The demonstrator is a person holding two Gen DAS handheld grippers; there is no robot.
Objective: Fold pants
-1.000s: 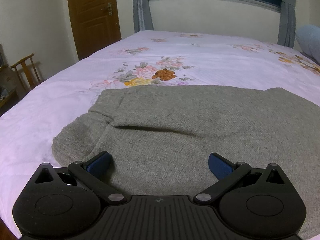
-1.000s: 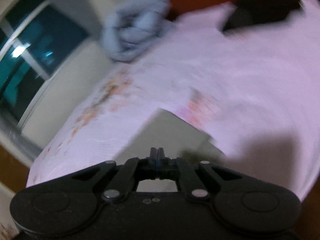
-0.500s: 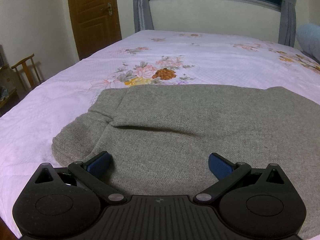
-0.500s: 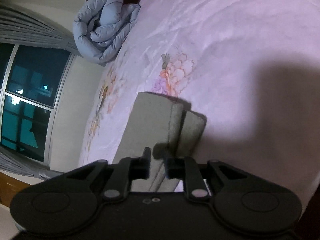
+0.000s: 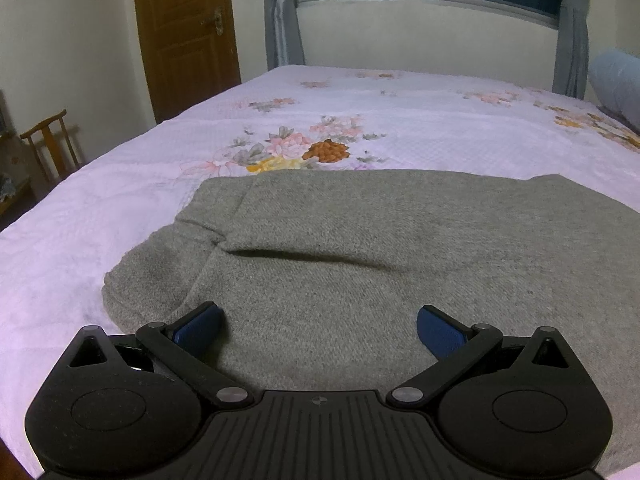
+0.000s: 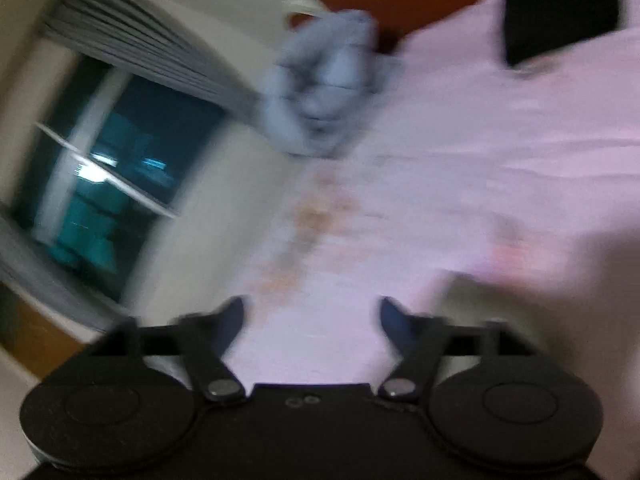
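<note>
While the grey pants lie flat on the bed, their long axis runs from nine to three o'clock across the left claw.

Folded lengthwise, the pants fill the near half of the left wrist view, with the rounded end at about nine o'clock and the cloth running out of frame past three; a shallow crease crosses the middle. The left claw hovers over their near edge, jaws wide apart and gripping nothing, so it is the nearer one. The right claw has just been opening; its jaws are spread with only bed sheet between them, and a blurred grey patch at about four o'clock is probably the pants' far end. Judging from this, the next fold would carry one end along that nine-to-three line.
</note>
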